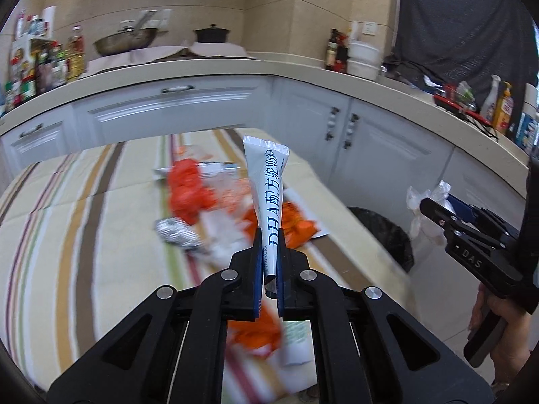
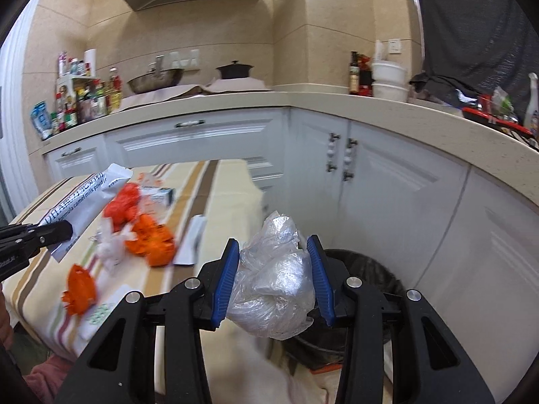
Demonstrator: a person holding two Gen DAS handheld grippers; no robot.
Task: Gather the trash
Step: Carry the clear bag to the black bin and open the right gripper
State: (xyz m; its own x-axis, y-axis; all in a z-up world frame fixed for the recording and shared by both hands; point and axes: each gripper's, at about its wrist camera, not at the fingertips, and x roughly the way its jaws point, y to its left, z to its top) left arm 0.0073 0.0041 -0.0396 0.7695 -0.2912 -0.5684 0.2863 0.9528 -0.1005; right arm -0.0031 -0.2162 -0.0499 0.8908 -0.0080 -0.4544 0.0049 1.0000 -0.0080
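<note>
My left gripper [image 1: 269,235] is shut on a long white sachet with blue print [image 1: 267,185], which sticks up above the striped table; the same sachet [image 2: 84,198] shows at the left of the right wrist view. My right gripper [image 2: 273,245] is shut on a crumpled clear plastic bag [image 2: 274,276], seen from the side as a pale wad [image 1: 426,208] in the left wrist view. It hangs just above and left of a black-lined bin [image 2: 367,269] on the floor. Orange wrappers [image 1: 188,188], a foil ball [image 1: 177,234] and white scraps lie on the table.
A striped cloth covers the table [image 1: 67,208]. White cabinets [image 2: 370,181] and a beige counter [image 1: 209,67] wrap around behind, with bottles, a wok and a black pot on top. A person's hand [image 1: 505,323] holds the right gripper's handle.
</note>
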